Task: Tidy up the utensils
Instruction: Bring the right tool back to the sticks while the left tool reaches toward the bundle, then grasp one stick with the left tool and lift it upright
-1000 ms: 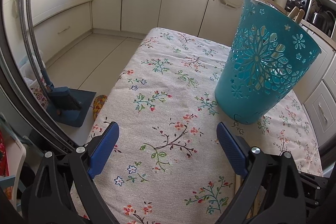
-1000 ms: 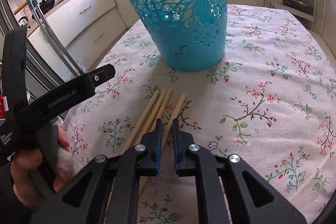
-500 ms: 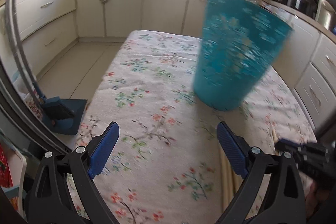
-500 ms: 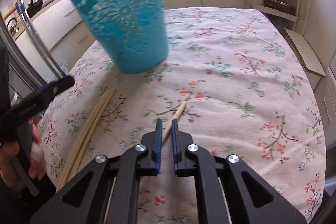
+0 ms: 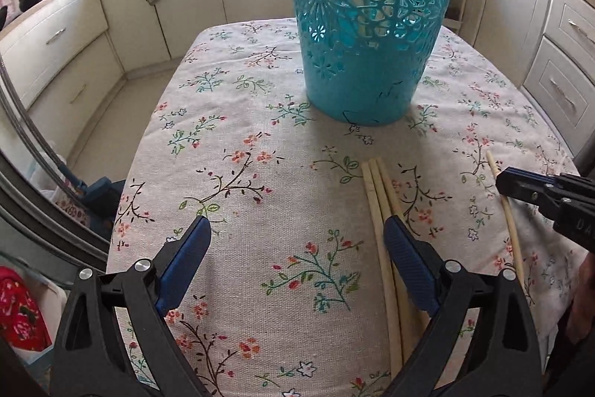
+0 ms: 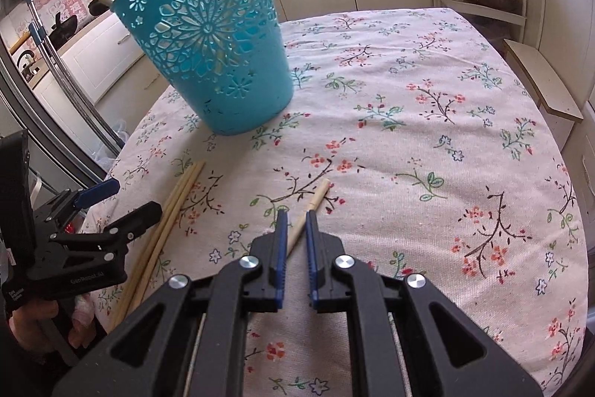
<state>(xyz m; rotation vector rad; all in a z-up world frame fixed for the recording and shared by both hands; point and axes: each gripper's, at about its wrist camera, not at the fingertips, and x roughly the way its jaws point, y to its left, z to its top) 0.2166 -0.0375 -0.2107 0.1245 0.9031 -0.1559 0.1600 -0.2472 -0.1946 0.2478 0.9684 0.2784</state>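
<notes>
Left wrist view: left gripper (image 5: 295, 240), jaws wide apart and empty, over the tablecloth (image 5: 238, 136); three chopsticks (image 5: 383, 211) lie by its right finger, before the basket (image 5: 368, 36).

Right wrist view: right gripper (image 6: 295, 222), jaws opening, a single chopstick (image 6: 316, 199) between them.

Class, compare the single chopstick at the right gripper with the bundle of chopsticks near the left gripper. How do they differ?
The single chopstick lies alone between the right gripper's opening jaws; the bundle lies ungripped beside the open left gripper. The single one is one stick; the bundle is several, touching. Both are pale wood, lying on the floral tablecloth.
</notes>
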